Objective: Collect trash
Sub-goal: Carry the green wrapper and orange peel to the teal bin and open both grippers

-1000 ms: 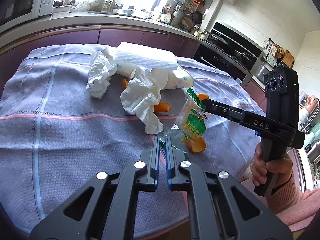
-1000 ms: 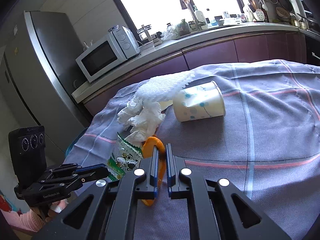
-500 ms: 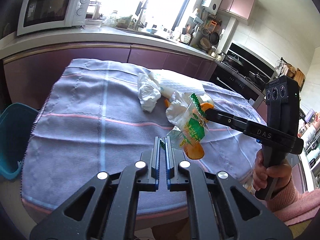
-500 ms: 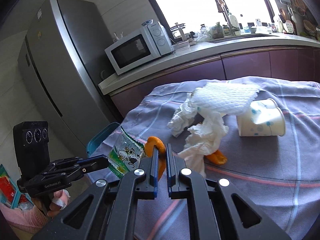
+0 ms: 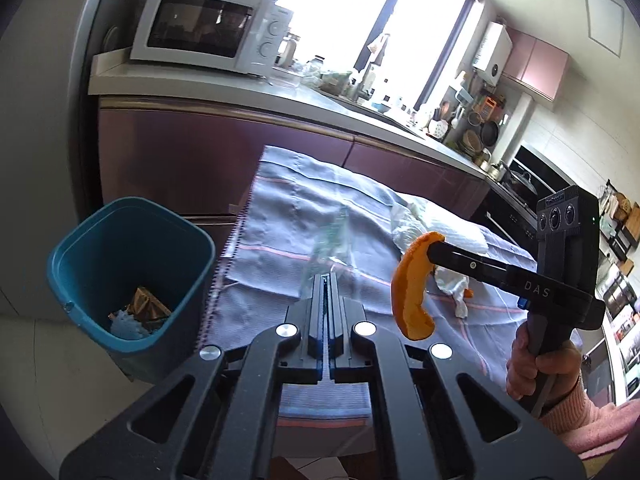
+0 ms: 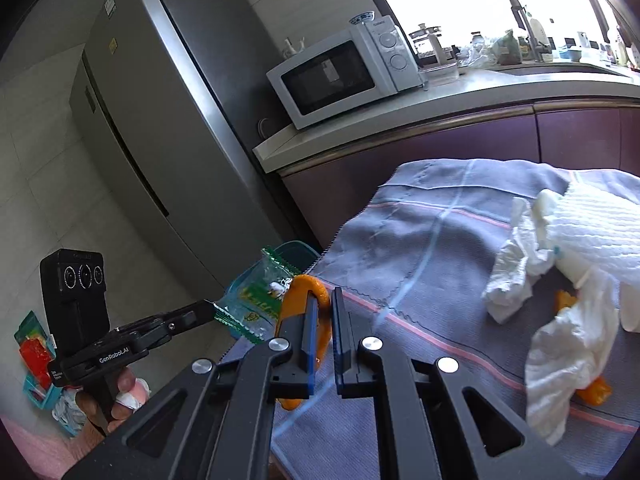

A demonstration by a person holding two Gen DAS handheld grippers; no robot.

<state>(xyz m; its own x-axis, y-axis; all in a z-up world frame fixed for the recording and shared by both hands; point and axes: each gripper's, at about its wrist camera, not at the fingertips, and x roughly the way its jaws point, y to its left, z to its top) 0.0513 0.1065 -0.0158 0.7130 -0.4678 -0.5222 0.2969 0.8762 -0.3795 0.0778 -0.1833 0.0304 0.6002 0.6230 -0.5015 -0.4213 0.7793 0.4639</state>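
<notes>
My left gripper [image 5: 328, 280] is shut on a clear plastic wrapper with green print [image 5: 330, 240], its jaws closing tight on it; the wrapper [image 6: 256, 300] hangs from the left gripper [image 6: 212, 312] off the table's left edge. My right gripper [image 6: 324, 300] is shut on a curved orange peel [image 6: 304, 292]. The peel [image 5: 412, 292] dangles from the right gripper [image 5: 434, 246] above the cloth. A teal bin [image 5: 80, 240] stands on the floor left of the table, with a little trash inside. Crumpled tissues [image 6: 512, 280], a white foam net [image 6: 592, 224] and orange peel pieces [image 6: 596, 392] lie on the cloth.
A grey-blue cloth [image 5: 300, 208] covers the table. Purple cabinets with a white microwave [image 5: 208, 24] run behind it, and a steel fridge [image 6: 160, 100] stands at the left. A hand [image 5: 532, 364] grips the right handle. Tiled floor surrounds the bin.
Both grippers have swung left from over the cloth to the table's left edge, each carrying its piece. The teal bin has come fully into the left wrist view.
</notes>
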